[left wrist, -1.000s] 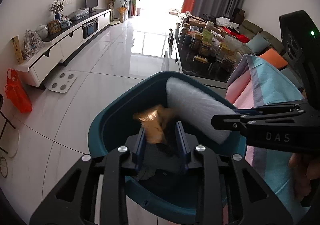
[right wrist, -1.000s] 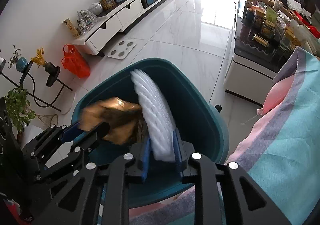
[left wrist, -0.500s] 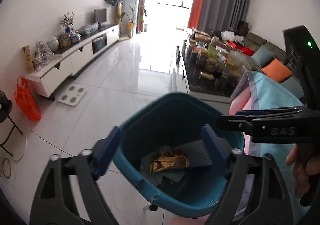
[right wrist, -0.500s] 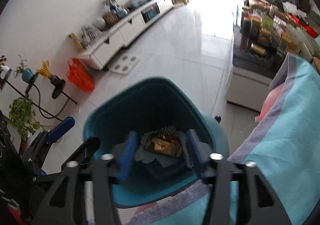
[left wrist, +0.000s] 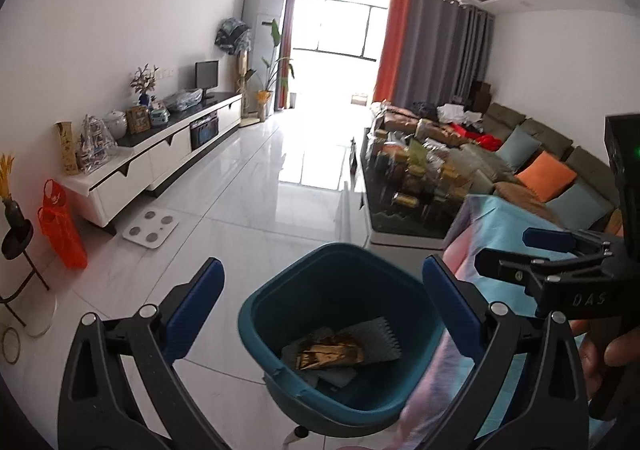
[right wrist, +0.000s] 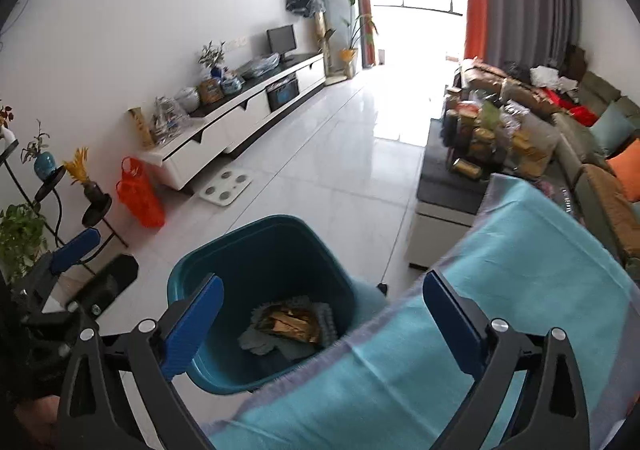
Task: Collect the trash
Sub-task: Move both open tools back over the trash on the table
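A teal trash bin [left wrist: 276, 298] stands on the white floor beside a table under a teal cloth [right wrist: 532, 262]; the bin also shows in the right wrist view [right wrist: 224, 250]. Inside lie a gold wrapper [left wrist: 330, 350] on a white ridged sheet [left wrist: 376, 336]; both show in the right wrist view, wrapper [right wrist: 290, 324] and sheet [right wrist: 260, 342]. My left gripper [left wrist: 322, 310] is open and empty above the bin. My right gripper [right wrist: 322, 326] is open and empty above the bin's edge and the cloth.
A white TV cabinet [left wrist: 160, 154] runs along the left wall, with an orange bag [left wrist: 62, 226] and a white scale [left wrist: 150, 228] on the floor. A cluttered dark coffee table [left wrist: 412, 186] and a sofa with cushions [left wrist: 540, 174] stand at right. Plant stands [right wrist: 48, 194] are at left.
Both grippers opened and let go: the gold wrapper and the white ridged sheet dropped into the bin. Both grippers then rose up and away from the bin.
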Tool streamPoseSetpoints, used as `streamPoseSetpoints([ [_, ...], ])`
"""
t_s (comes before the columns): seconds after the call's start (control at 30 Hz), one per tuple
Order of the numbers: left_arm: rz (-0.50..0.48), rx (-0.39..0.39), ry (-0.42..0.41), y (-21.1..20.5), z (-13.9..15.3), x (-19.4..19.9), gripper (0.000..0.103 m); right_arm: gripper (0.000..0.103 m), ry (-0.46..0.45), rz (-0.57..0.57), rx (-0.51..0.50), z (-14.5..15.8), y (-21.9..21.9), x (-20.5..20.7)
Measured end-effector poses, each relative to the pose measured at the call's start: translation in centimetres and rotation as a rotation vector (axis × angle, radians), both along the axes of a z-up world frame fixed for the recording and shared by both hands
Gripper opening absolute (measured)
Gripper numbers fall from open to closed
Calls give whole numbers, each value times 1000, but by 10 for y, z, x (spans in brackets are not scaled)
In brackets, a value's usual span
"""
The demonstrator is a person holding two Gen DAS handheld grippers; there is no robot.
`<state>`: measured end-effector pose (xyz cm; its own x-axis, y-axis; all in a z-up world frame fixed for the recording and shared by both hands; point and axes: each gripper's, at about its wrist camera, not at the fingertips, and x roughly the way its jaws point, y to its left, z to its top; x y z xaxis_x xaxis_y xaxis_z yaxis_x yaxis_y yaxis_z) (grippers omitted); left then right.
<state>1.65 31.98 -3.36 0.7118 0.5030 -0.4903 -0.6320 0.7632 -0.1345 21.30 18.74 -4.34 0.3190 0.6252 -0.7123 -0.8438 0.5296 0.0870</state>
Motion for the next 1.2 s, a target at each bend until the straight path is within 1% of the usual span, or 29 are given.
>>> streamPoseSetpoints([
  [0.2, -51, 27, -29, -31, 20, -1, 98, 96, -81, -55, 10, 10, -39, -6],
  [0.33, -99, 35, -37, -52, 29, 6, 98, 96, -148, -101, -1, 14, -69, -7],
  [0.43, -151, 42, -44, -73, 36, 11, 98, 96, -180, -141, 1, 17, -92, -8],
  [0.6, -235, 54, -46, -106, 43, 24, 98, 96, -182, -220, 16, 19, -133, -5],
  [0.8, -343, 67, -33, -149, 45, 39, 98, 96, -202, -303, 26, 21, -177, -7],
  [0.93, -404, 70, -28, -171, 44, 47, 98, 96, -207, -363, 38, 21, -209, -9],
  [1.2, -492, 80, -25, -211, 42, 54, 98, 96, -229, -466, 62, 25, -264, -23],
])
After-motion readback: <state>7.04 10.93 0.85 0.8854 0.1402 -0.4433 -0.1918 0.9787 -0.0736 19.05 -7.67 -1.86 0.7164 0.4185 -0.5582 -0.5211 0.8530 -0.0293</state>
